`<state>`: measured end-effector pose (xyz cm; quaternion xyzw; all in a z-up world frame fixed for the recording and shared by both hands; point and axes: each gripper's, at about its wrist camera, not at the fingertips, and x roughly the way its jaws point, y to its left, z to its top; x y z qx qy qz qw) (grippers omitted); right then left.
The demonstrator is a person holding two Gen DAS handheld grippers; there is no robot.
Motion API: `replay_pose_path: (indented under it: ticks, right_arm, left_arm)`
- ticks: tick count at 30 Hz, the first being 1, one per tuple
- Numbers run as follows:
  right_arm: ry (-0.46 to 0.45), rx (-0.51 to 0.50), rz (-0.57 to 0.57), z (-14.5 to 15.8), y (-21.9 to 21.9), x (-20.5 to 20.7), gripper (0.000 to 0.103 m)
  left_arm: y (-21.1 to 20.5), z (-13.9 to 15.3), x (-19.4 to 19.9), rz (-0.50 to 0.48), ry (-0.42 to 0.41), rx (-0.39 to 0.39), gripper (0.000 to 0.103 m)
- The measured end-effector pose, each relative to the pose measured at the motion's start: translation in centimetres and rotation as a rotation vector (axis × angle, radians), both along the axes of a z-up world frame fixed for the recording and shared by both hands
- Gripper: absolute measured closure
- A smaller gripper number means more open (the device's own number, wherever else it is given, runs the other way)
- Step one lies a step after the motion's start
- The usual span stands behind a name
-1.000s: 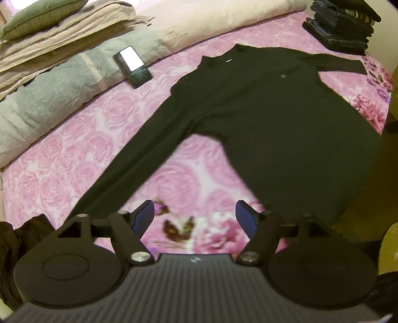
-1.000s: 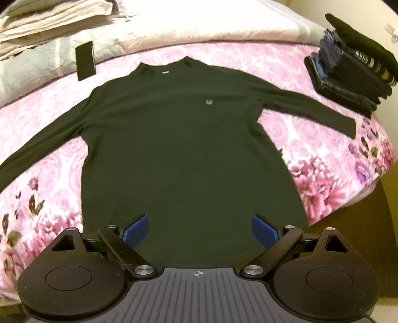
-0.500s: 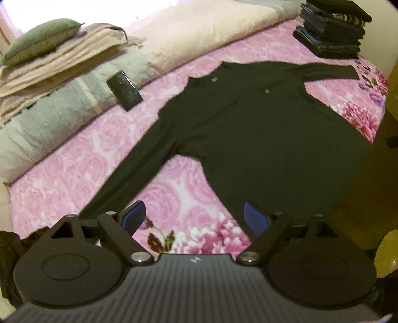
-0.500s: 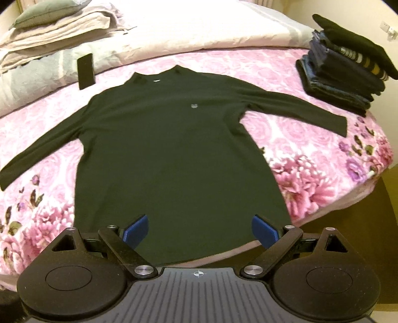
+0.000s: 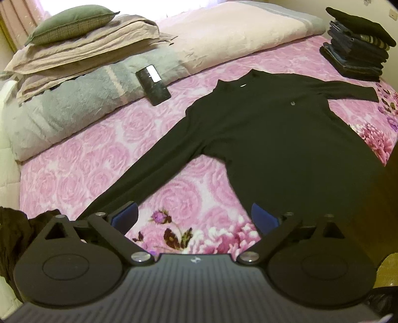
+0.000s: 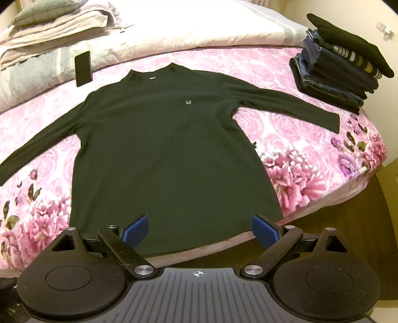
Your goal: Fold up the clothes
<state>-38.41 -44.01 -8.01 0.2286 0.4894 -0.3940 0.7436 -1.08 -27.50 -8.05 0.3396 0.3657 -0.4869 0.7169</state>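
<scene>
Dark long-sleeved top [image 6: 171, 154] spread flat, front up, on pink floral bedspread [image 6: 306, 169]; collar toward folded duvet [image 5: 223, 32], hem at near bed edge, both sleeves out to the sides; small pale logo on chest. No containers seen; nearest to one is stack of folded dark clothes [image 6: 340, 64] at far right corner of bed, striped piece near top, just beyond right sleeve cuff, not touching as far as can be told. Phone [image 5: 153, 84] lying half on grey blanket [image 5: 74, 104], half on bedspread, screen glare in left wrist view; green cushion [image 5: 69, 23] on top of folded bedding at far left. Crumpled dark garment [image 5: 17, 238] at lower left edge of left wrist view.

Versus a second ago: left view now higher and further back, more of bed and pillows showing, sleeve running toward left finger; right view also pulled back, hem and bed edge now visible with floor beyond; top itself unmoved, phone same spot.

Left gripper [image 5: 194, 220] spread wide, blue pads apart, nothing between, hovering over bedspread between sleeve and body of top; no contact seen. Right gripper [image 6: 200, 229] likewise wide apart, empty, above hem of top, not touching.
</scene>
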Motion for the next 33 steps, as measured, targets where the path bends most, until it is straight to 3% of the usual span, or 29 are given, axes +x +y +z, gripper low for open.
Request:
replay_pose_path:
  ticks: [11, 17, 22, 27, 33]
  right_arm:
    - [-0.040, -0.001, 0.125, 1.5, 0.2, 3.0, 0.010]
    - [-0.063, 0.000, 0.298, 1.0, 1.6, 8.1, 0.010]
    - [-0.070, 0.007, 0.507, 0.4, 4.7, 14.6, 0.010]
    - [-0.106, -0.034, 0.680, -0.3, 9.6, 22.9, 0.010]
    - [-0.117, -0.061, 0.816, -4.0, 15.5, 34.0, 0.011]
  left_arm:
    - [4.0, 0.5, 2.9, 0.134, -0.006, -0.006, 0.002]
    - [8.8, 0.4, 4.4, 0.202, -0.074, 0.015, 0.002]
    - [13.3, -0.8, 7.2, 0.240, -0.119, 0.036, 0.002]
    - [15.5, -2.4, 11.7, 0.182, -0.134, 0.048, 0.002]
    - [15.8, -5.9, 16.4, -0.038, -0.187, 0.080, 0.002]
